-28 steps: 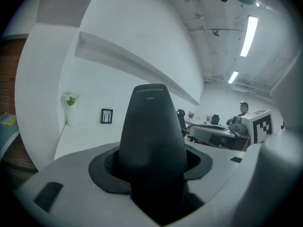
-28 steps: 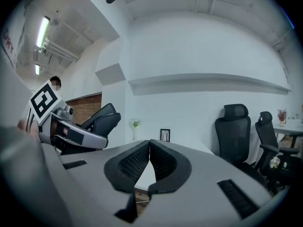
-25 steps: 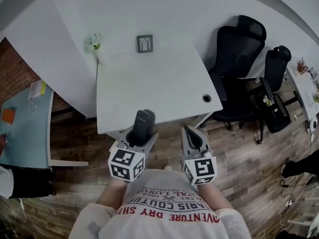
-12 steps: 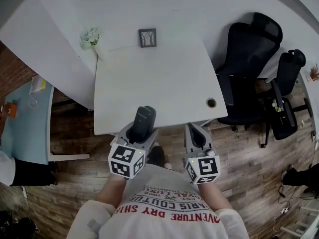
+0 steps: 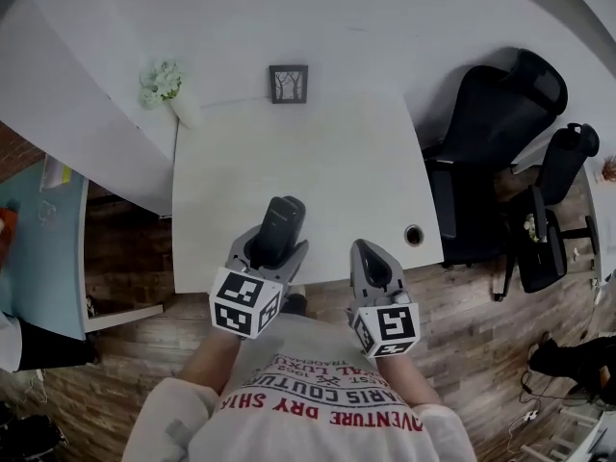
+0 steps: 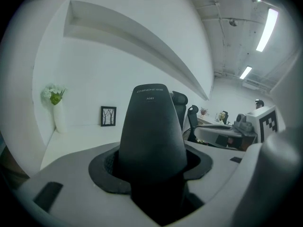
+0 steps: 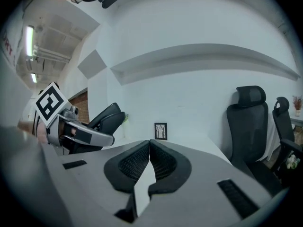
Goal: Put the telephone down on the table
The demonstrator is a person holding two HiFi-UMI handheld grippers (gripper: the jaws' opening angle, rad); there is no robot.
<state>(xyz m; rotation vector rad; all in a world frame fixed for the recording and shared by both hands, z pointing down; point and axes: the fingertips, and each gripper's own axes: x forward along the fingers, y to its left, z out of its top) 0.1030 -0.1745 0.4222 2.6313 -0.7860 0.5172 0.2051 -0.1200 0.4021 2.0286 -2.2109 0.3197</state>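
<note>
While left gripper point(image 5: 270, 249) pinches dark telephone point(image 5: 280, 221) upright between pads, handset hangs over white table's point(image 5: 327, 152) near edge, seemingly clear of surface, height hard to judge. Right gripper point(image 5: 367, 254) at same edge, jaws pressed together, empty. Picture frame point(image 5: 289, 83) at table's far edge.

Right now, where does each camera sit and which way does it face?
Head view: on the person's head, looking down at the table; shows the left tool, the right tool, the shirt.
Left tool view: on that tool, facing the wall along jaws closed on the telephone; right tool at right.
Right tool view: on that tool, facing the wall along shut, empty jaws; left tool at left.
Shared: all show the picture frame.
</note>
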